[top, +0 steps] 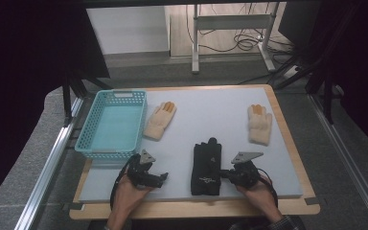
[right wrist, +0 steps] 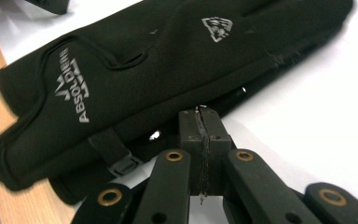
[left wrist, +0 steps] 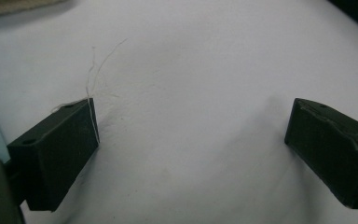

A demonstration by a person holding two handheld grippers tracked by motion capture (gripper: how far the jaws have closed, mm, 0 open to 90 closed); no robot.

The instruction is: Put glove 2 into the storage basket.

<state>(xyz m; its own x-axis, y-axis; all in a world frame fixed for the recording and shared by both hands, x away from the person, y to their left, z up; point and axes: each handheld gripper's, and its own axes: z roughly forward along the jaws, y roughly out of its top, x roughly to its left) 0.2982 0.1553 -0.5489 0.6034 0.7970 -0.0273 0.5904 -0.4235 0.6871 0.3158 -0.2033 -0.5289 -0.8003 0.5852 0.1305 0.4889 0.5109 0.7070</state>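
The black gloves [top: 206, 167] lie stacked palm-down on the grey mat [top: 220, 115] at about 6 o'clock, cuffs toward the person and fingers pointing to 12, which leaves the side edge open to a tool coming in from 3 o'clock. The right gripper [top: 224, 173] sits there, its jaws pressed flat together at the gloves' [right wrist: 135, 79] edge; whether any fabric is pinched between them cannot be told, though the tips touch the lower glove's seam. The left gripper [top: 163, 178] rests at 7 o'clock with jaws spread wide over bare mat, likely ready to help lift. The teal basket [top: 111, 151] waits at 9 o'clock, probably the destination. Two cream gloves [top: 160, 120] [top: 259, 123] lie apart at 11 and 2 o'clock, untouched
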